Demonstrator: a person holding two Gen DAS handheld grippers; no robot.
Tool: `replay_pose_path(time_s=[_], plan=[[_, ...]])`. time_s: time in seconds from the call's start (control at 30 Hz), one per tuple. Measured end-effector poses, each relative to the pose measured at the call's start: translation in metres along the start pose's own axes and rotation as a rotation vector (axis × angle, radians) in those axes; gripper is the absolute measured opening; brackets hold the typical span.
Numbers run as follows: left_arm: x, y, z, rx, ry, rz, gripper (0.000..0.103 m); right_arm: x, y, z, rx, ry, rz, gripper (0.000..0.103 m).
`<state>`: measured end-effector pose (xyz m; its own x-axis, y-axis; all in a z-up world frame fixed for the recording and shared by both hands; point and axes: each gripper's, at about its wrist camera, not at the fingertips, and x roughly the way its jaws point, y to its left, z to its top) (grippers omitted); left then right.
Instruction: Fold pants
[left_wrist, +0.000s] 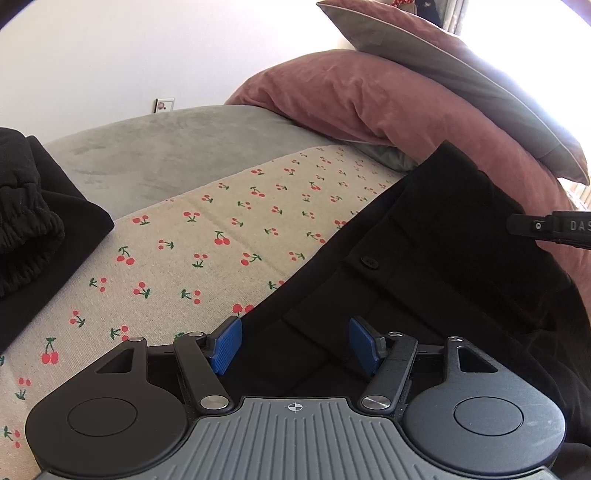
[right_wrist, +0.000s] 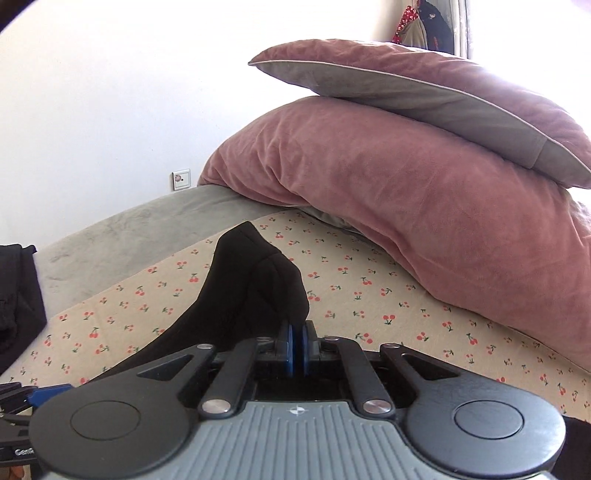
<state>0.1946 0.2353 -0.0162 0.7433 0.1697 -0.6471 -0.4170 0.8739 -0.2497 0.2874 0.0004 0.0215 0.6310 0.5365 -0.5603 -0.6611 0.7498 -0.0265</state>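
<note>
Black pants (left_wrist: 424, 266) cross lower right of frame between the left gripper's (left_wrist: 295, 345) spread fingers; right gripper (right_wrist: 297, 345) pinches a raised fold.

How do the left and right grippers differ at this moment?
The left gripper has its blue fingers spread wide, hovering over the black pants with nothing pinched. The right gripper has its fingers pressed together on a fold of the pants, lifting it off the cherry-print cloth. Both share the same black-and-grey build.
</note>
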Motion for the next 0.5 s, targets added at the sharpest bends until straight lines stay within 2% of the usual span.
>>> replay_pose_path(time_s=[0.3,0.43,0.5], plan=[[-0.002,0.001,0.001,-0.006,0.001,-0.001,0.065,-0.010,0.002,-0.002,0.016,0.011,-0.016,0.005],[-0.007,0.001,0.002,-0.018,0.007,-0.003,0.065,0.004,-0.003,-0.002,0.045,0.030,-0.041,0.005],[-0.005,-0.003,0.002,0.000,0.006,-0.002,0.069,0.018,-0.006,0.001,0.069,0.045,-0.048,0.005]])
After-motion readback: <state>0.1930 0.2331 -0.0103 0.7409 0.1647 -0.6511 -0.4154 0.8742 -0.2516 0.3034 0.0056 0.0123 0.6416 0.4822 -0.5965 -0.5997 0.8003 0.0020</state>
